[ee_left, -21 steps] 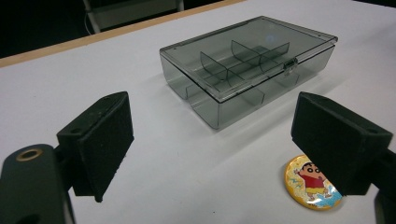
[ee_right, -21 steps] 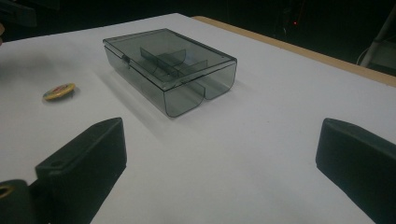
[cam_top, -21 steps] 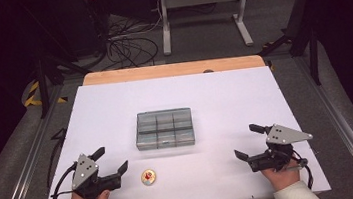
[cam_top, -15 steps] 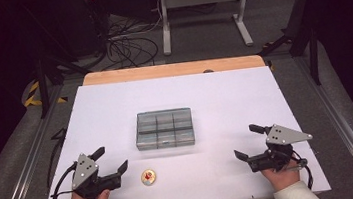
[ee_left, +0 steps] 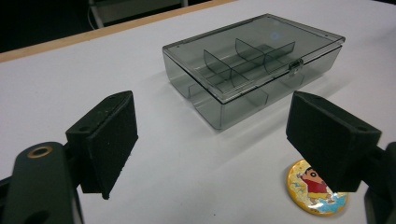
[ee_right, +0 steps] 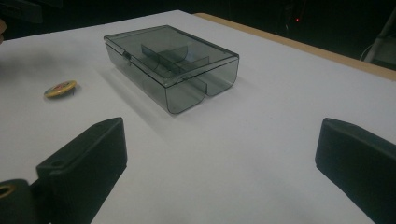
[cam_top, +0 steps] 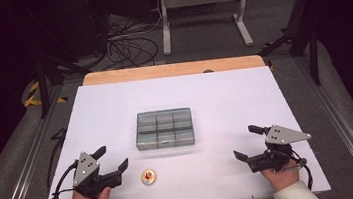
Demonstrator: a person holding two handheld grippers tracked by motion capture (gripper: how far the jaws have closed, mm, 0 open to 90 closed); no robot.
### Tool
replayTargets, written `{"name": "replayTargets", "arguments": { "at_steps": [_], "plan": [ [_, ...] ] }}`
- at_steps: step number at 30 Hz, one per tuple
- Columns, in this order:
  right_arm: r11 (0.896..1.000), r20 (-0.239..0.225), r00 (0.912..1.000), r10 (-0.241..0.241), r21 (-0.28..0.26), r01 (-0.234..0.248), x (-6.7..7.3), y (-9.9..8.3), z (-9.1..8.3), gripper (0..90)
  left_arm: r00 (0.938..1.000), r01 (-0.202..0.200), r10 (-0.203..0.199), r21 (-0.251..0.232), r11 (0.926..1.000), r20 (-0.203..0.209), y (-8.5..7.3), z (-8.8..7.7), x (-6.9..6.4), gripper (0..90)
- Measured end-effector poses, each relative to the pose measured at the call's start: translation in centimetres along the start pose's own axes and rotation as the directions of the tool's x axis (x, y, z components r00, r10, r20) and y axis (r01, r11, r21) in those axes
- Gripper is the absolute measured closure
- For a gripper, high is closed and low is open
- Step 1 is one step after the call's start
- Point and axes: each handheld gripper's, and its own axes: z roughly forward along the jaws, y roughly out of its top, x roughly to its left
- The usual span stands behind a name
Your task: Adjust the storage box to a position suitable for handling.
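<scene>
White tabletop carries everything, with dark floor and cables beyond its far wooden edge. Near the front left corner, the left gripper has its jaws spread wide with nothing between them; the badge lies flat just beside its right jaw, close to the front edge, picture side up. Near the front right corner, the right gripper also stands with jaws spread and bare tabletop between them. Both point toward the middle, where the box, smoky clear plastic with dividers inside, sits with its lid closed, apart from both grippers and the badge.
</scene>
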Motion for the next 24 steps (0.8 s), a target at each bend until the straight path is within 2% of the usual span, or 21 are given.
{"name": "replayTargets", "arguments": {
  "at_steps": [2,5,10,15,20,24],
  "plan": [
    [1.000,-0.002,1.0000,0.003,0.003,-0.003,0.0,0.0,0.1,2.8,0.9999,-0.005,0.005,0.000,1.0000,-0.009,0.1,0.1,0.0,17.6],
    [1.000,0.000,1.0000,0.004,0.001,-0.004,0.0,0.0,0.0,2.8,0.9999,0.011,-0.011,0.002,0.9999,0.007,0.5,0.2,0.1,17.6],
    [1.000,-0.007,0.9999,0.011,0.005,-0.011,0.0,-0.1,0.2,2.8,0.9998,-0.019,0.019,0.010,0.9998,0.000,1.4,0.8,-0.1,18.7],
    [1.000,-0.010,0.9999,0.013,0.012,-0.013,0.0,-0.1,0.3,2.8,0.9992,-0.040,0.039,0.017,0.9991,0.012,2.3,1.3,-0.1,19.9],
    [1.000,-0.009,0.9999,0.015,0.012,-0.015,0.0,-0.1,0.3,2.8,0.9993,-0.032,0.032,0.014,0.9994,0.020,2.8,1.7,0.0,20.9],
    [1.000,-0.009,0.9999,0.014,0.013,-0.014,0.0,-0.2,0.3,2.8,0.9989,-0.044,0.044,0.018,0.9989,0.014,3.5,1.9,0.3,21.4]
  ]
}}
